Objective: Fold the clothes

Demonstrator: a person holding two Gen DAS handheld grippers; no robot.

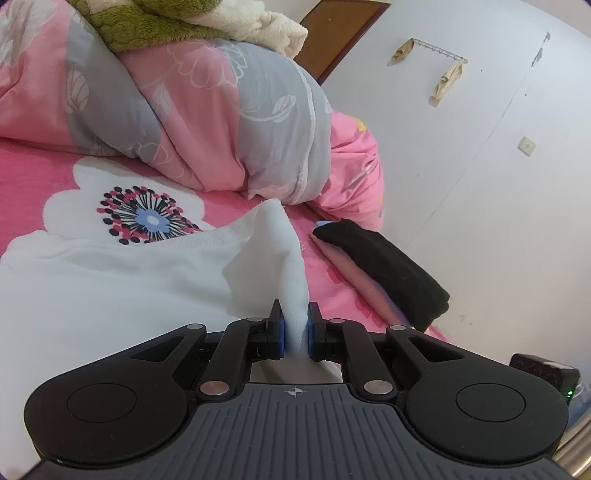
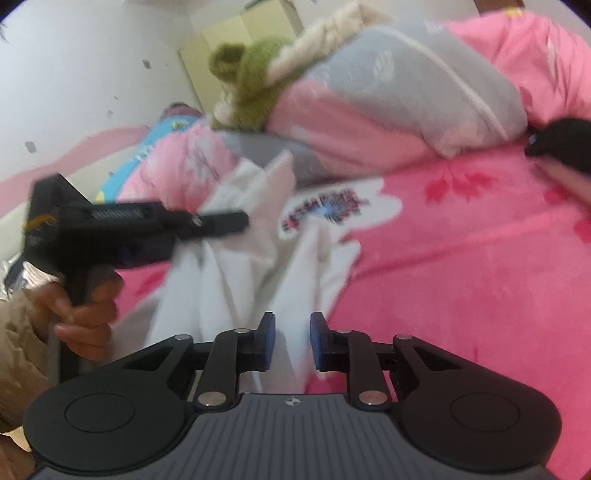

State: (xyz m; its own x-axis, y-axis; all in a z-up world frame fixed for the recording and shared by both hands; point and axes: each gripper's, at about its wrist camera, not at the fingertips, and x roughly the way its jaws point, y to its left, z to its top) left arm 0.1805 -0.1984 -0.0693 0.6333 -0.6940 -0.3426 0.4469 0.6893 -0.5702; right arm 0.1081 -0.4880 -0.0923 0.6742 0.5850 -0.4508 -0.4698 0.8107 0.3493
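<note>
Spreading under both grippers: a pink bed (image 1: 33,173) with a white flower print. Piling up ahead of them: a pink and grey quilt (image 1: 207,122), green and cream fleece (image 1: 155,26) sitting on top. Lying rumpled on the bed: a white garment (image 1: 110,280), one fold rising straight into the left gripper (image 1: 295,325). Clamping that fold tight between blue pads (image 1: 281,336), jaws narrow. Resting ahead and right of the left gripper: a black cloth (image 1: 384,266) on pink fabric. Hanging over the garment: the right gripper (image 2: 292,341), jaws partly apart, white cloth showing between them, pad contact impossible to tell through blur. Gripping a handle left of the right gripper: a hand (image 2: 85,317).
</note>
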